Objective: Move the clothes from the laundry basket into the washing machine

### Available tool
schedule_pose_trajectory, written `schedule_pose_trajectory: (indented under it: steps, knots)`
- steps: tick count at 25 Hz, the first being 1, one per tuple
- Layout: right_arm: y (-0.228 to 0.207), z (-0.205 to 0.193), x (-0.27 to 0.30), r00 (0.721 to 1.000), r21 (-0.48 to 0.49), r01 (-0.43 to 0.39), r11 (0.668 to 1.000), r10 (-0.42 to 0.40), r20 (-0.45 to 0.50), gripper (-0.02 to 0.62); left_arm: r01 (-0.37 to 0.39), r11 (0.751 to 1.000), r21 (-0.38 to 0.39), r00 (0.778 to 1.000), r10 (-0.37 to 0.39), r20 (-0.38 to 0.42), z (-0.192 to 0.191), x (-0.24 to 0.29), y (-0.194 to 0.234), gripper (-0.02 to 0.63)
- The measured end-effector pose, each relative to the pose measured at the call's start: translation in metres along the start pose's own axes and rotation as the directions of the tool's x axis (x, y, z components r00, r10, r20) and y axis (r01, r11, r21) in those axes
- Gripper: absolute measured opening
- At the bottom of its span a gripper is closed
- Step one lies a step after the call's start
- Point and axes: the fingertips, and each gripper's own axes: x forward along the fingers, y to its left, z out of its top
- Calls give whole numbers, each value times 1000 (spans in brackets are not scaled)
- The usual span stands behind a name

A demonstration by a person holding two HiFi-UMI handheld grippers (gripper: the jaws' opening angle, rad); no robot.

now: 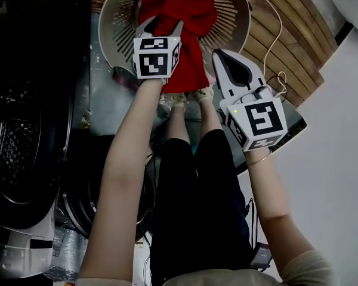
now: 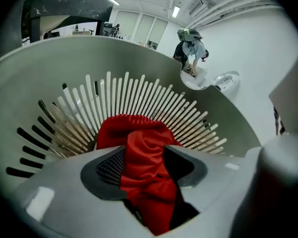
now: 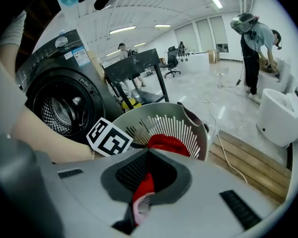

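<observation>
1. Left gripper stood partly open at the laundry basket, with the red garment lying between its jaws and trailing back toward you.
2. Right gripper, jaws together, hung to its right, outside the rim.
3. Your left was nearer; closing there should secure it.

Both bare forearms reach forward and down from the bottom edge of the head view. The left arm stretches farther out. Its left gripper is tipped steeply downward, fingers standing apart with red cloth lying between them. The right arm is held shorter and to the side. The right gripper also angles down, fingertips closed together.
</observation>
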Motion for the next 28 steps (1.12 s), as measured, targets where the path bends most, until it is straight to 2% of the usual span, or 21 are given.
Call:
schedule_pose_trajectory:
  steps: [6, 7, 8, 9, 11, 17, 20, 24, 28]
  knots:
    - [-13, -13, 7, 1000, 17, 19, 1000, -19, -5, 9, -52, 999, 5, 997, 52, -51, -14, 48, 30, 224]
    - [-14, -15, 8, 1000, 14, 19, 1000, -19, -9, 9, -52, 999, 7, 997, 52, -59, -15, 53, 33, 200]
    - [-15, -16, 9, 1000, 10, 19, 1000, -19, -13, 9, -45, 999, 13, 997, 46, -65, -15, 56, 34, 99]
    - [-16, -16, 9, 1000, 5, 20, 1000, -20, -16, 9, -34, 999, 21, 997, 36, -67, -13, 55, 33, 46]
    - [-17, -14, 10, 1000, -4, 23, 1000, -23, -20, 9, -16, 999, 30, 999, 18, -47, -6, 44, 28, 32]
    - [-5, 3, 1, 999, -47, 16, 999, -18, -41, 9, 21, 1000, 6, 993, -21, 120, 28, -49, -8, 31]
    - [8, 19, -3, 999, -73, -1, 997, -1, -39, 9, 0, 1000, -20, 983, 3, 182, 47, -104, -16, 29]
    - [37, 36, -10, 995, -105, -86, 991, 80, -57, 10, -8, 994, -109, 969, 34, 243, 58, -179, -18, 29]
    - [67, 37, -11, 982, -129, -168, 977, 155, -107, 11, -38, 987, -156, 959, 80, 273, 61, -246, -21, 29]
